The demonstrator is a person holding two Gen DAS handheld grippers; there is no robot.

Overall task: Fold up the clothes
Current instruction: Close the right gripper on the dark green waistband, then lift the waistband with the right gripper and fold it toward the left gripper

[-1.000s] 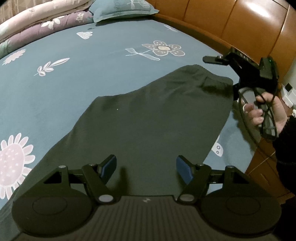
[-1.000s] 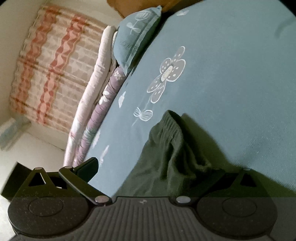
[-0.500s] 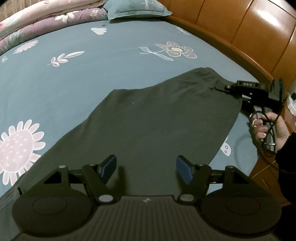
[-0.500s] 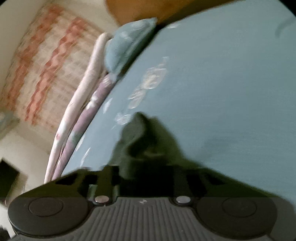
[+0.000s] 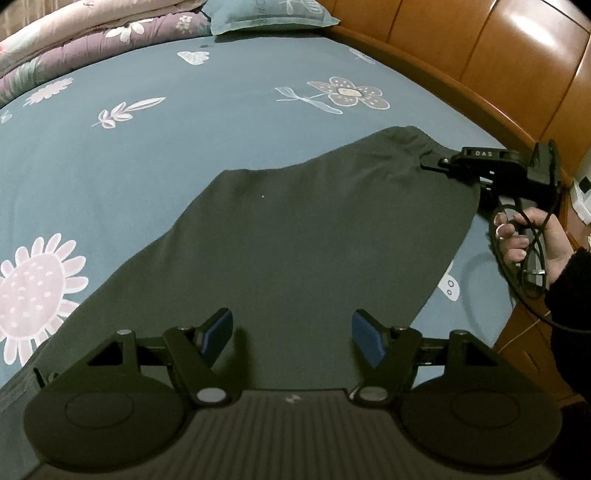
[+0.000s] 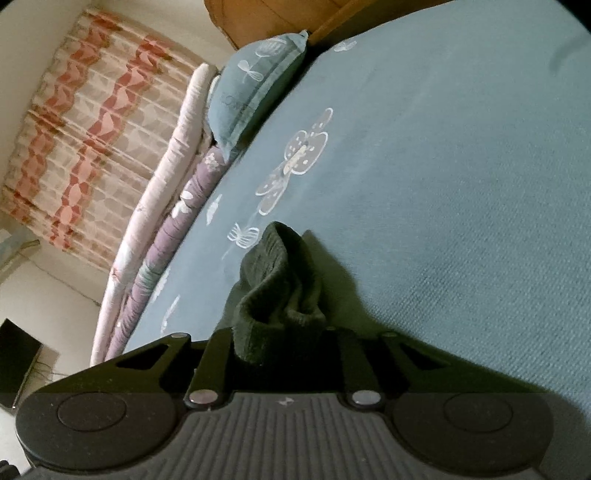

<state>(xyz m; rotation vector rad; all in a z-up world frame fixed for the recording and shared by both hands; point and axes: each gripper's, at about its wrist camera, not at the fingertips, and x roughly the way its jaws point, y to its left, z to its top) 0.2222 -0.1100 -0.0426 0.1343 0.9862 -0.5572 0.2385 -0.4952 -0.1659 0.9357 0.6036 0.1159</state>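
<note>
We see a dark green garment [image 5: 314, 236], matte soft knit, spread flat across a teal bedsheet [image 5: 184, 122] printed with white flowers. The left gripper [image 5: 291, 338] hovers over its near part, blue-padded fingers [image 5: 218, 332] wide apart, nothing between them. The right gripper [image 5: 430, 165], held by a hand [image 5: 524, 240] in a dark sleeve, has just closed its jaws and is clamped on the ribbed elastic waistband [image 6: 273, 280], which bunches into a ridge. A smooth teal pillow [image 6: 255, 85], rolled quilts [image 5: 92, 33] and a glossy wooden headboard [image 5: 498, 55] edge the bed.
</note>
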